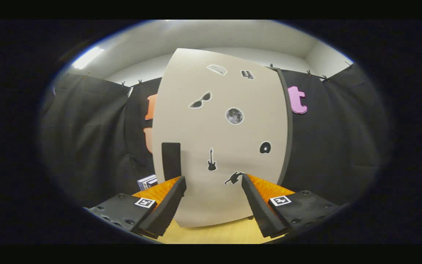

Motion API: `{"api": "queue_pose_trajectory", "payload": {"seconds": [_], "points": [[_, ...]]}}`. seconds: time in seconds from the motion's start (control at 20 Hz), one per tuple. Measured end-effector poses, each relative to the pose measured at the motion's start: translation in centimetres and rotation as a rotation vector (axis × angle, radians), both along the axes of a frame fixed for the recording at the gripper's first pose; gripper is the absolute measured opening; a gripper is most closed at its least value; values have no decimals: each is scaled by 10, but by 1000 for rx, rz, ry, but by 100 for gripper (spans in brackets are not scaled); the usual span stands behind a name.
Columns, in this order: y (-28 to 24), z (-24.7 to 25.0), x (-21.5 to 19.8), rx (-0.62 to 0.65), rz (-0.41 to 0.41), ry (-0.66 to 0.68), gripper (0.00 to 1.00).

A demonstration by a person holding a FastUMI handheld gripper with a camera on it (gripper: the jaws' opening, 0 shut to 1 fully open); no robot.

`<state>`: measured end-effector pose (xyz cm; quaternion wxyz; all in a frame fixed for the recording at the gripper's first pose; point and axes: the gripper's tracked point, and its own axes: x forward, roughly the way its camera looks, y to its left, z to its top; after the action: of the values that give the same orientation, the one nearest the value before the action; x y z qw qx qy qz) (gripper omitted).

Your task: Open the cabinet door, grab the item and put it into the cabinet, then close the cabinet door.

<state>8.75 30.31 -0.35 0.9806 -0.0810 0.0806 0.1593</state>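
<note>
A tall beige cabinet (pixel 220 139) stands on the wooden table right ahead of my gripper (pixel 214 180). Its door (pixel 233 154) is closed and carries several small stickers. A dark vertical handle (pixel 171 160) sits on the door's left side, just beyond my left finger (pixel 169 205). The fingers stand open with nothing between them, close to the door's lower part. A small box (pixel 147 182) with a dark and white cover lies to the left of the cabinet, behind the left finger.
The light wooden tabletop (pixel 211 234) shows below the fingers, up to the cabinet's foot. Black cloth walls (pixel 86 139) close in on both sides and behind the cabinet.
</note>
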Motion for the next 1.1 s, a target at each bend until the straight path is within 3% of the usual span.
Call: {"api": "queue_pose_trajectory", "payload": {"seconds": [0.35, 0.7, 1.1], "points": [[50, -23, 35, 47, 118, 55, 96], [64, -31, 61, 90, 118, 81, 98], [84, -42, 111, 31, 55, 51, 95]]}}
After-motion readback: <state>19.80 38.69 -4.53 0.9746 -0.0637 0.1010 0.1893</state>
